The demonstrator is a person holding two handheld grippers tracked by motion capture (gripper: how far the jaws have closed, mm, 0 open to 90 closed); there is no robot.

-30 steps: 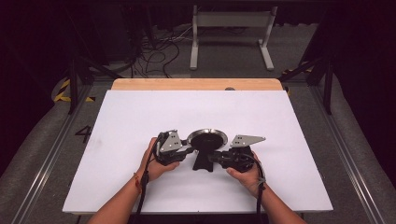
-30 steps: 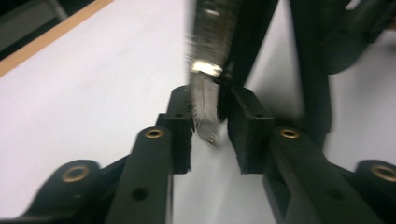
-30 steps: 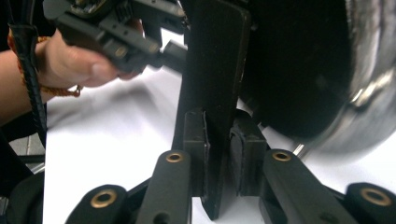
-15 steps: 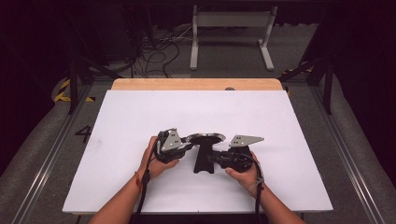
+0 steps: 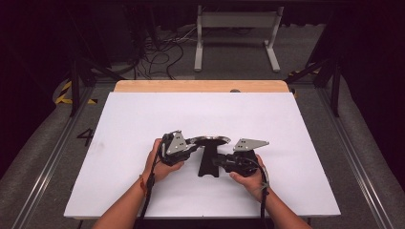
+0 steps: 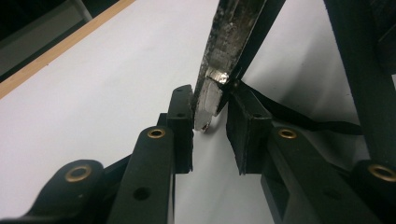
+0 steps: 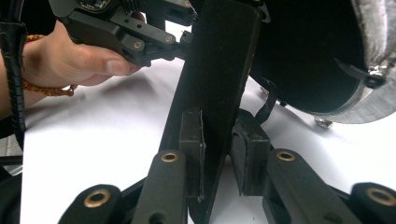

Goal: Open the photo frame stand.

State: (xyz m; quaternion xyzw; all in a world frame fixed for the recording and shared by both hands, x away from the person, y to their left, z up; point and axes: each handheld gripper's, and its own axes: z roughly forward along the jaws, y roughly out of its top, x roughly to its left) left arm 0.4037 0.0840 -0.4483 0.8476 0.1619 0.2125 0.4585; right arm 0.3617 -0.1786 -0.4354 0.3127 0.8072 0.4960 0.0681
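Both grippers share one pan, lifted just above the white table near its 6 o'clock edge. Left gripper is clamped on the metal rim; right gripper is clamped on the flat black handle, apparently to steady it. Handle's long axis points toward 6 o'clock.

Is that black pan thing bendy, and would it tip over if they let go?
The pan is probably stiff: gripped at rim and handle by the left tongs and right tongs, it keeps its shape. It looks metal, so perhaps heavy. Tilted off the table, it would likely drop flat.
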